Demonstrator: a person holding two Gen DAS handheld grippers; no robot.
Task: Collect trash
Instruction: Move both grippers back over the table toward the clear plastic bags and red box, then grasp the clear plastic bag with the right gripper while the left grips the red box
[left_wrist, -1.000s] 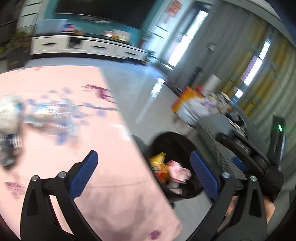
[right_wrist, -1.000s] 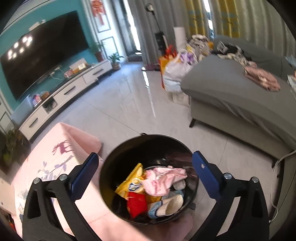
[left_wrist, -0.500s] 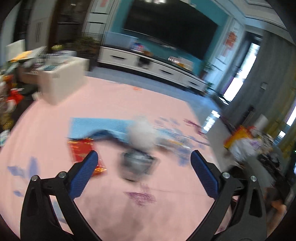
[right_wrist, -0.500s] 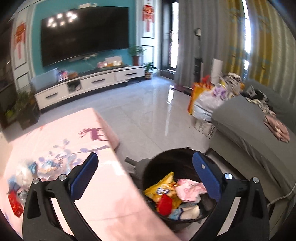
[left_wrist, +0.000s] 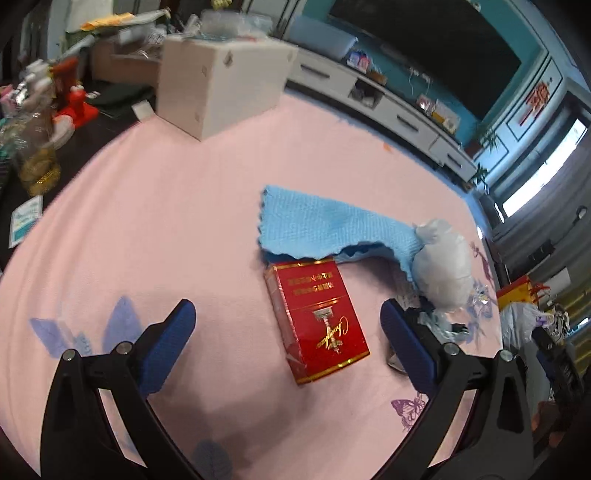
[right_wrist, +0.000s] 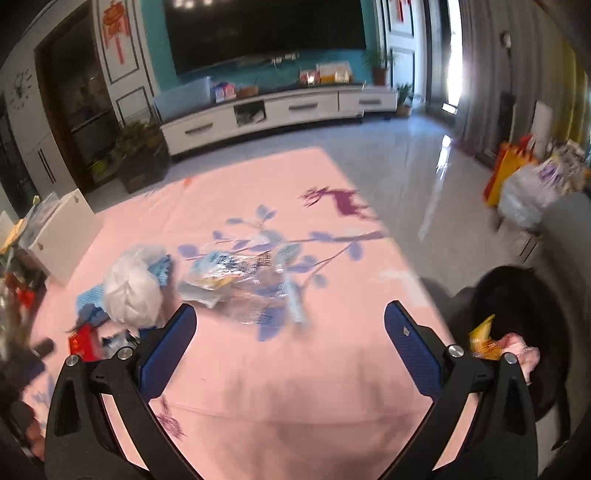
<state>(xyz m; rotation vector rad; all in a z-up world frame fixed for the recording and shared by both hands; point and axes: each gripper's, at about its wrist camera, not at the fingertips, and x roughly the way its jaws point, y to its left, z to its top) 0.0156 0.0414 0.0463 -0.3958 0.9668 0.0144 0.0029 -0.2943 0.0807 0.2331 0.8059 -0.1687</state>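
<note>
Trash lies on the pink tablecloth (left_wrist: 155, 206) — a red cigarette pack (left_wrist: 317, 317) sits between my left gripper's (left_wrist: 288, 325) wide-open jaws. The right gripper (right_wrist: 290, 334) is also wide (empty). I could snag the blue cloth (left_wrist: 332, 225) touching the pack.

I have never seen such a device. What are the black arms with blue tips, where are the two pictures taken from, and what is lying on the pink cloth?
They are two hand-held grippers; a person carries one in each hand. Each picture comes from a camera looking along one gripper's fingers. The left gripper is open and empty above a red and gold cardboard box, beside a light blue woven cloth and a white crumpled plastic bag. The right gripper is also open and empty, near clear crinkled wrappers. A black round bin holding trash stands beside the pink tablecloth.
</note>
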